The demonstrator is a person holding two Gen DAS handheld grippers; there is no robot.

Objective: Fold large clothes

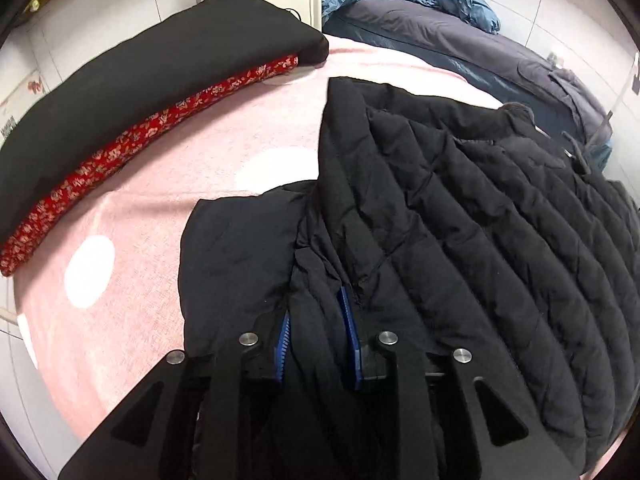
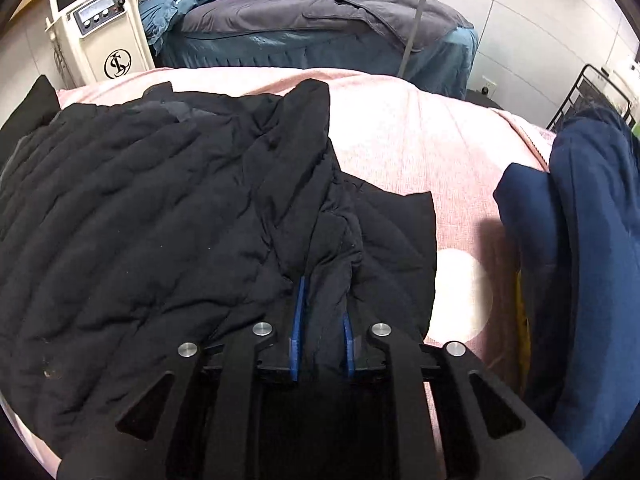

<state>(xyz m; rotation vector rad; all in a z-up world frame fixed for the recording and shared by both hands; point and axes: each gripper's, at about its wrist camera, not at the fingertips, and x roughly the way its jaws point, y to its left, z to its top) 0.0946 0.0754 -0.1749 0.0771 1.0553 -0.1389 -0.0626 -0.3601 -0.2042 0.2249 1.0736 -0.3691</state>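
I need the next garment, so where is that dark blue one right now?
In the right wrist view, the dark blue garment is heaped at the right edge of the pink bedspread, right of the black quilted jacket.

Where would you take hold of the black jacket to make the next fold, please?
Probably at the near hem of the jacket, from the near edge of the bed, one hand-held gripper per corner. It lies flat with sleeves folded in, and its hem bunches into ridges there; both grippers already pinch such ridges.

The black quilted jacket (image 1: pixel 460 220) hides both tools' blue pad tips, and frame edges crop its far side.
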